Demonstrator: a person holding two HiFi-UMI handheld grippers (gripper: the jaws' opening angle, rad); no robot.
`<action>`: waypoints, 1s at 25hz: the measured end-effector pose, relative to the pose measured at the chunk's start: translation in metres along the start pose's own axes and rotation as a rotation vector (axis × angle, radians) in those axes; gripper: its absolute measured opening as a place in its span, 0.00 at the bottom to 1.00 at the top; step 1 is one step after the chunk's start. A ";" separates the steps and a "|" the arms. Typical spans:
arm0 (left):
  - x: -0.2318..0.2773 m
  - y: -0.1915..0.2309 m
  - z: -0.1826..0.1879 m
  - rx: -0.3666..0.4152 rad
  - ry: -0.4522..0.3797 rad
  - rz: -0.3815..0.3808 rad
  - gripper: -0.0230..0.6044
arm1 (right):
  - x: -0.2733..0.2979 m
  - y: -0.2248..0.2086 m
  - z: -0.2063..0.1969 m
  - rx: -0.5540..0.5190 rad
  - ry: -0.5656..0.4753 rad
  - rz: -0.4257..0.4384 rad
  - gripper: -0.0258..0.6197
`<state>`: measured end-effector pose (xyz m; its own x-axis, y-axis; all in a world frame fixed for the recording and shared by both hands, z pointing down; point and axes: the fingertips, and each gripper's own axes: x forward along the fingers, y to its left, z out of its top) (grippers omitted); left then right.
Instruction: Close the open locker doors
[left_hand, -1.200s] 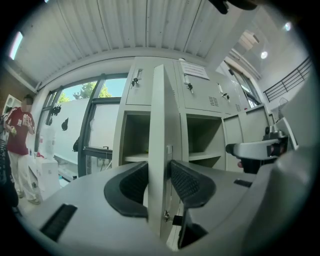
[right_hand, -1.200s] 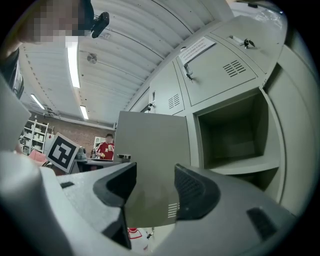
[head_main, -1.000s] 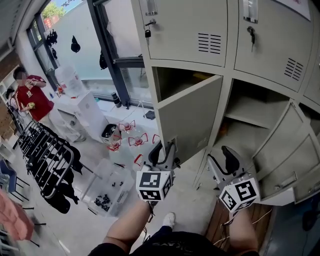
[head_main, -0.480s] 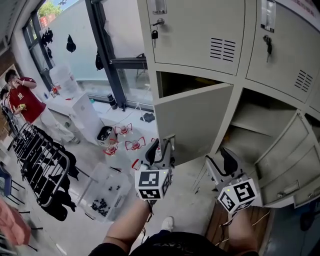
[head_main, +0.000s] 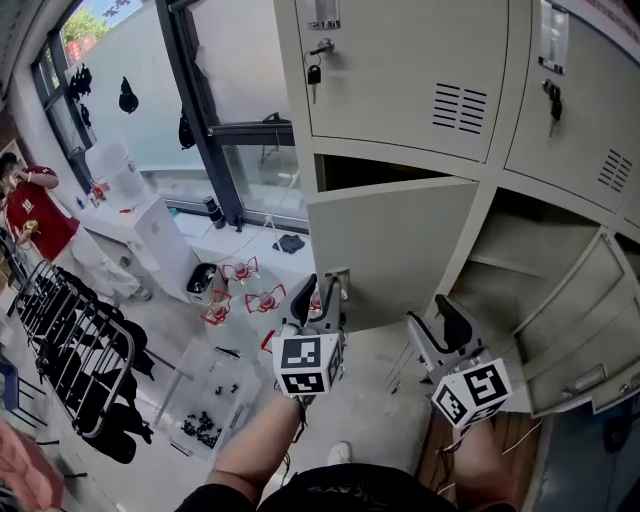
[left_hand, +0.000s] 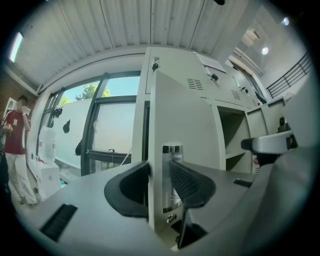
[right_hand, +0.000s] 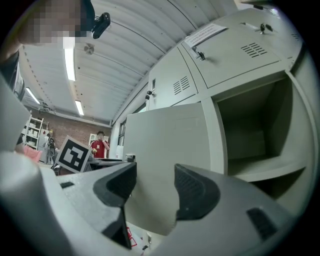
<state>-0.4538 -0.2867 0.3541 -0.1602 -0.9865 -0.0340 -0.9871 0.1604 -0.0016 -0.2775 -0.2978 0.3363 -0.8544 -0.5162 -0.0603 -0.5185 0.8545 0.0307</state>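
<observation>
Head view: left fingers (head_main: 303, 296) grip door (head_main: 400, 250) (locker (head_main: 372, 172) open)

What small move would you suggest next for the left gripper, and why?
Probably push the beige metal locker door shut toward its frame: the left gripper clamps its free edge beside the chrome latch, and it stands ajar.

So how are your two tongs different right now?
The left tongs pinch the edge of the half-open door; the right tongs are open and hold nothing. The left tongs sit at the door's latch; the right tongs sit to the right of that door, in front of the open locker beside it. Both point level.
</observation>
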 end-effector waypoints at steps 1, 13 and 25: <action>0.004 0.002 0.000 -0.002 0.003 -0.001 0.26 | 0.002 0.000 0.000 -0.002 0.000 -0.004 0.41; 0.046 0.021 0.000 0.010 0.011 -0.007 0.24 | 0.020 -0.008 -0.005 -0.006 0.008 -0.084 0.41; 0.075 0.030 0.000 0.031 0.001 0.003 0.29 | 0.033 -0.012 -0.005 -0.006 0.006 -0.134 0.41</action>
<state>-0.4957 -0.3557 0.3515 -0.1632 -0.9860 -0.0334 -0.9859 0.1642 -0.0324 -0.2996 -0.3250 0.3392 -0.7777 -0.6259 -0.0584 -0.6280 0.7777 0.0288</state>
